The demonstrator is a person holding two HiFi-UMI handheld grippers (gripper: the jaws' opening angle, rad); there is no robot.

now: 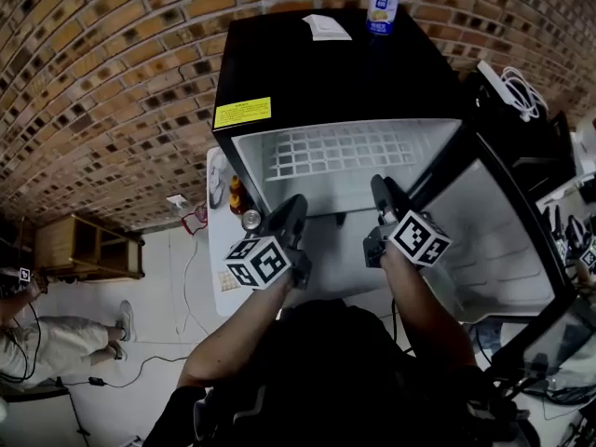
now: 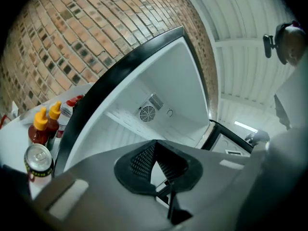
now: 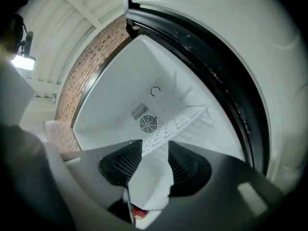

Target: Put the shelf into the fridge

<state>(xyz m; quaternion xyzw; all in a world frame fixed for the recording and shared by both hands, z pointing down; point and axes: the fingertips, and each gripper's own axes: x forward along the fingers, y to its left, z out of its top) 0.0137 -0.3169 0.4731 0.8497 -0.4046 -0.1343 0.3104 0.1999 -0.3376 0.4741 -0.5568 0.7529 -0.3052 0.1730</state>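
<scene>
sitting inside the fridge [image 1: 307,82], the shelf [image 1: 340,152], a white wire grid, lies across the white cavity, toward the back, at 12 o'clock from both hand-held grippers and well apart from them. the fridge is black outside, and its door [image 1: 507,240] stands open at 3 o'clock.

the left hand-held gripper [image 1: 289,214] points level toward the opening from the cavity's 7 o'clock corner. in the left gripper view, the left hand-held gripper [image 2: 155,149] has its jaws pressed together with nothing between them. the right hand-held gripper [image 1: 384,194] sits at 5 o'clock of the cavity, near the door's hinge side. in the right gripper view, the right hand-held gripper [image 3: 155,150] has its jaws standing apart and empty, and the shelf [image 3: 178,124] shows beyond them, just beside a round fan grille [image 3: 147,124] on the back wall.

on the fridge top a drink can [image 1: 383,3] stands at 1 o'clock, a white card [image 1: 326,28] lies near it, and a yellow label [image 1: 243,112] is stuck at the front edge.

at 9 o'clock of the fridge a white tabletop [image 1: 223,250] carries sauce bottles [image 2: 41,126] with yellow caps and a can [image 2: 38,160]. a brick wall [image 1: 102,82] runs behind everything, and a person [image 1: 56,343] sits at 8 o'clock on the floor side.
</scene>
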